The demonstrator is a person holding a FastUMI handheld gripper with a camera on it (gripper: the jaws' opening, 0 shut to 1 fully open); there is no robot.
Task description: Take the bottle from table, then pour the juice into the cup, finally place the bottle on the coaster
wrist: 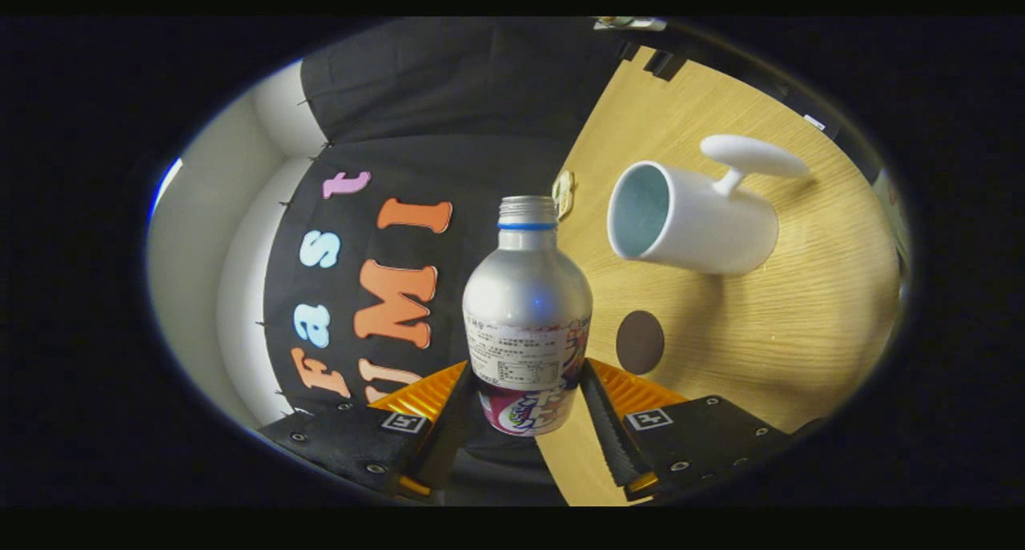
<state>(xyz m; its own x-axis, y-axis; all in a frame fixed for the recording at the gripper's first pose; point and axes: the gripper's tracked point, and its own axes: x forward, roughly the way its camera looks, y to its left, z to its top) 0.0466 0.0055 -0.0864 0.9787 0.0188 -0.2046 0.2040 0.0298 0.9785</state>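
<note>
Claw (526, 410) clamps bottle (526, 318); cup (690, 222) and coaster (640, 342) beyond.

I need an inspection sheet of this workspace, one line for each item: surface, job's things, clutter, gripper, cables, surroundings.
Surface: wooden table, seen rolled sideways.
Job's things: silver bottle without cap, held between the fingers; white cup with a handle stands on the table beyond it; round dark coaster lies on the table between bottle and cup.
Clutter: small pale object at the table's far edge, too small to tell.
Gripper: gripper shut on the bottle's lower part, both fingers pressing.
Cables: nothing seen.
Surroundings: black cloth wall, pale wall.
</note>
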